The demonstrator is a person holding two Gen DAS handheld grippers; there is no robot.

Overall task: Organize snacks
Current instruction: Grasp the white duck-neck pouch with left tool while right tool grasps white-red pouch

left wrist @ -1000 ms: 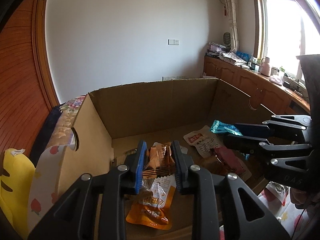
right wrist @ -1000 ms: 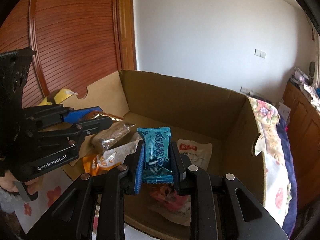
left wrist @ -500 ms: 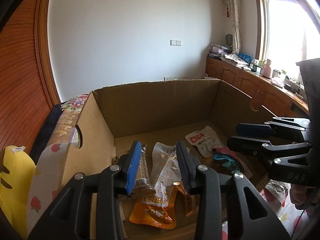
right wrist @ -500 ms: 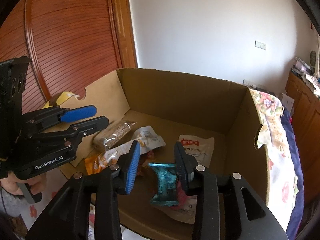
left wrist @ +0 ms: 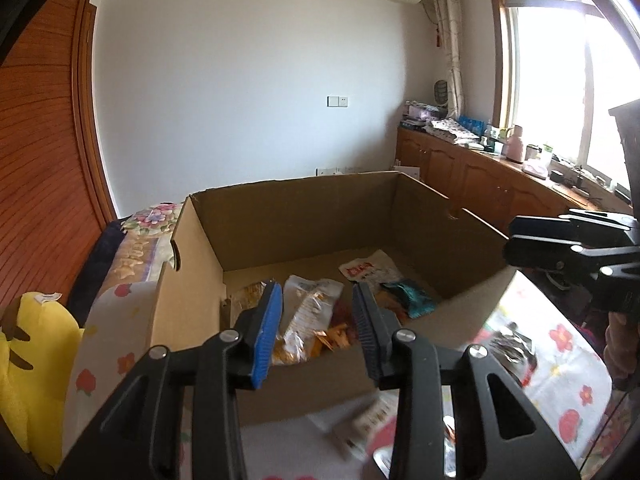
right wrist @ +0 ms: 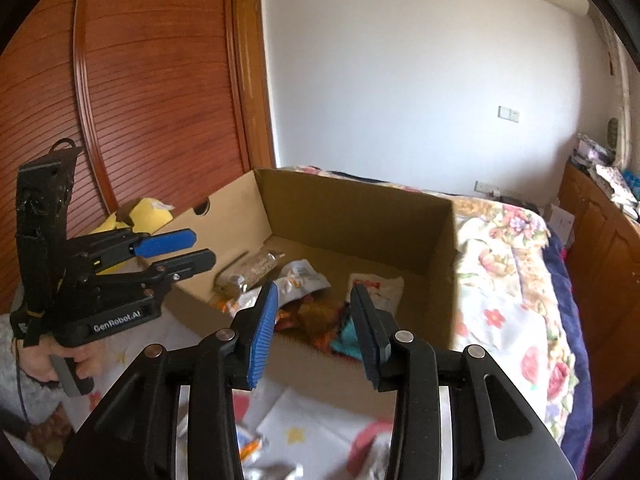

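Observation:
An open cardboard box (left wrist: pixel 304 216) (right wrist: pixel 352 208) stands on the floral bedcover and holds several snack packets. Among them are a teal packet (left wrist: pixel 414 300) (right wrist: pixel 346 338), a white and orange packet (left wrist: pixel 308 312) (right wrist: pixel 300 276), a white packet with red print (left wrist: pixel 366 268) (right wrist: pixel 376 290) and a clear grain bar (right wrist: pixel 250 270). My left gripper (left wrist: pixel 316 328) is open and empty, held above the box's near wall. My right gripper (right wrist: pixel 314 330) is open and empty, also above the near wall. Each gripper shows in the other's view, left gripper (right wrist: pixel 176 250), right gripper (left wrist: pixel 516 236).
More snack packets lie blurred on the bedcover in front of the box (left wrist: pixel 372 420) (right wrist: pixel 256 444). A yellow plush toy (left wrist: pixel 28 344) lies left of the box. Wooden cabinets (left wrist: pixel 480 176) line the window wall. A wooden wardrobe (right wrist: pixel 140 100) stands behind.
Both grippers opened and let go: the brown packet and the teal packet dropped into the box. Both grippers then pulled back and up from the box.

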